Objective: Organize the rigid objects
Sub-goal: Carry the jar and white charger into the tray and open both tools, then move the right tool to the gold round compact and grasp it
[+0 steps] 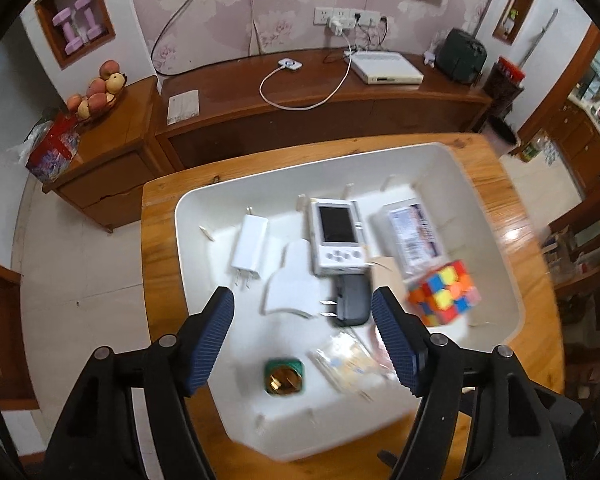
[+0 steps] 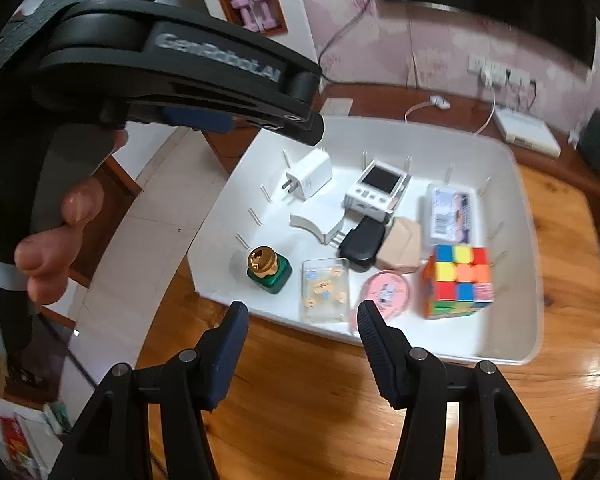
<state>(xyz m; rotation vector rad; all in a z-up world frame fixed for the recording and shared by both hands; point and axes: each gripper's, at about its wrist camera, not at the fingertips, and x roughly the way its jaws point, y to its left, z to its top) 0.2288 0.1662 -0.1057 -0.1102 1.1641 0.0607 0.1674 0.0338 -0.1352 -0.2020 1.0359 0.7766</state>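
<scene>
1. Wooden table [image 2: 300,380] carries a white tray [image 2: 528,280], holding all loose items.
2. Puzzle cube [image 2: 458,282] sits by the tray's right wall; game console [image 1: 337,236] at the far wall.
3. Left tongs [image 1: 303,344] and right tongs [image 2: 303,350]: both wide open, empty, above the near rim.
4. Judgement: sorting barely begun; next, select and grasp one item.
5. Left tongs read "GenRobot.AI"; the box label is illegible.

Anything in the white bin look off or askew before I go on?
Nothing spilled or visibly damaged. The white bin is just jumbled: the black charger lies wedged against the white handheld console and a beige box.
</scene>
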